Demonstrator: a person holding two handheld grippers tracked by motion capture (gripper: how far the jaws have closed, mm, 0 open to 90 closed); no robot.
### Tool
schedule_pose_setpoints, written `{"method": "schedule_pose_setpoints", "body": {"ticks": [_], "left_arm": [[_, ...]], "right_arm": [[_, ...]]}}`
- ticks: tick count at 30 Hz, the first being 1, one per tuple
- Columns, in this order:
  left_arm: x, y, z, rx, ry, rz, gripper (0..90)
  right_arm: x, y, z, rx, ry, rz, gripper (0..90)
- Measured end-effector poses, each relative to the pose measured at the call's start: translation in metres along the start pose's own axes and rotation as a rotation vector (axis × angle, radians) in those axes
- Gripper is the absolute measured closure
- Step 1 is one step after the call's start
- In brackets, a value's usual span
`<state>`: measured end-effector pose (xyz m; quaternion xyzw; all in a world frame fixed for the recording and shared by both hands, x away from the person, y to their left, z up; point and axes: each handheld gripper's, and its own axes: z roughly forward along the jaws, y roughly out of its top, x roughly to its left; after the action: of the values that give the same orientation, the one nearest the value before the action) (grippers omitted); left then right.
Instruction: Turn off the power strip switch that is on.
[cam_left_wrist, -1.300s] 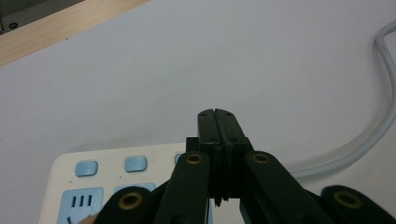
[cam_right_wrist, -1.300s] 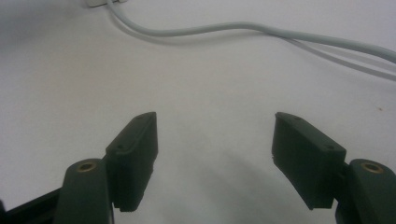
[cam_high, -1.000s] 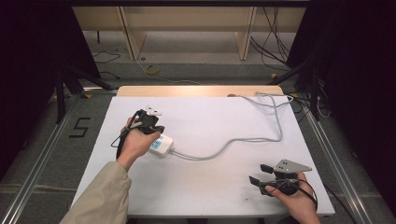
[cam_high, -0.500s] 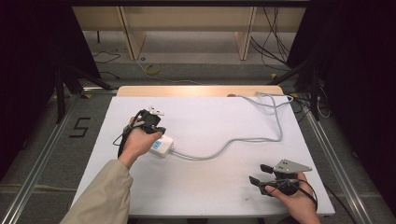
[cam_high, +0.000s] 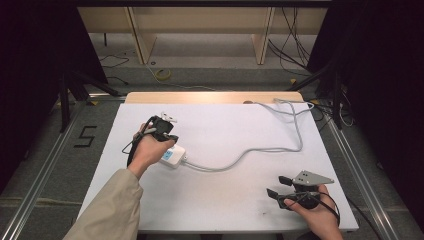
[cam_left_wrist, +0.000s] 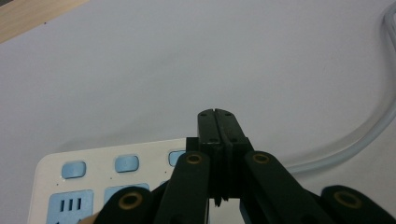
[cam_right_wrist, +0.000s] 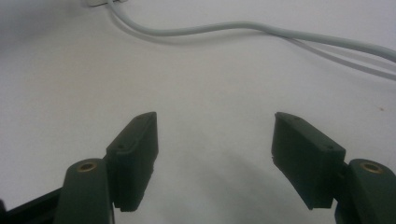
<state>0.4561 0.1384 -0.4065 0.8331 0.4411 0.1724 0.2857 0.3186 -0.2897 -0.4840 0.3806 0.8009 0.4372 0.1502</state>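
Grippers (cam_high: 162, 125) seemingly unmoved since earlier.

High view sits above, looking forward and down over the whole tabletop (cam_high: 225, 200). Each gripper view rides low on its hand-held gripper, close to the surface. All three catch the grey cable (cam_high: 240, 155) ahead of the right hand-held gripper (cam_right_wrist: 215, 154).
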Motion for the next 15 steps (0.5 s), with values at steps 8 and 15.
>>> {"method": "schedule_pose_setpoints", "body": {"ticks": [8, 15], "left_arm": [[-0.001, 0.001, 0.005, 0.024, -0.001, 0.006, 89.7], [-0.002, 0.002, 0.013, 0.049, -0.008, 0.004, 89.7]], "right_arm": [[0.000, 0.000, 0.001, 0.002, 0.003, -0.001, 32.6], [0.000, 0.000, 0.001, 0.001, 0.005, 0.002, 32.6]]}}
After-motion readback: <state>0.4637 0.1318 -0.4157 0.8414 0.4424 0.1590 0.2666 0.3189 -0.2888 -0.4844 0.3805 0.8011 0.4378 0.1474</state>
